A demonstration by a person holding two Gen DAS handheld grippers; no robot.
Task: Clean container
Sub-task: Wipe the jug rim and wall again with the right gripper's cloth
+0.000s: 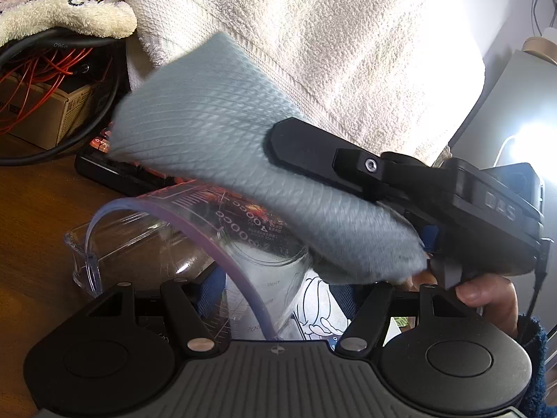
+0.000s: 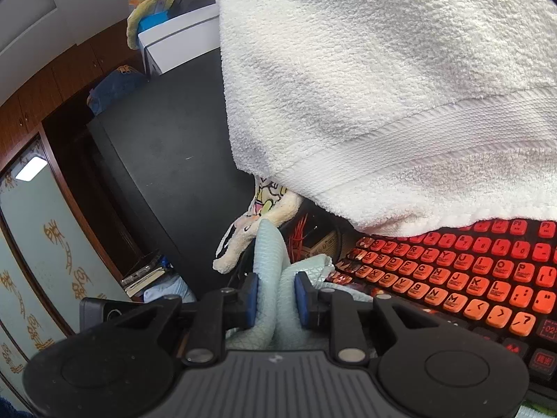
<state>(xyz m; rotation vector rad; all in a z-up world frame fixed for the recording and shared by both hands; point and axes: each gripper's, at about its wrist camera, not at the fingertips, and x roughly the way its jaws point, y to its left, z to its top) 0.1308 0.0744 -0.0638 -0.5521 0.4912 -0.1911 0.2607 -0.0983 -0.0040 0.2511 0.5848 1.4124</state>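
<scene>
Left wrist view, left gripper (image 1: pixel 275 299) jaws part-open, clamped on clear measuring container (image 1: pixel 250 244) printed "200", right gripper (image 1: pixel 278 139) marked "DAS" above, right wrist view, right gripper's blue pads (image 2: pixel 251 297) nearly closed on pale blue cloth (image 2: pixel 275 278), red-lit QWERTY keyboard (image 2: pixel 470 271) right of jaws.

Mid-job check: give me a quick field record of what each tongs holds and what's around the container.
left tongs: gripping the clear measuring cup by its rim, cup tilted
right tongs: shut on the pale blue cloth
cloth position: over the cup's mouth, seen from the left wrist
behind: white towel, red-lit keyboard
beside cup: clear plastic box on the wooden table
</scene>
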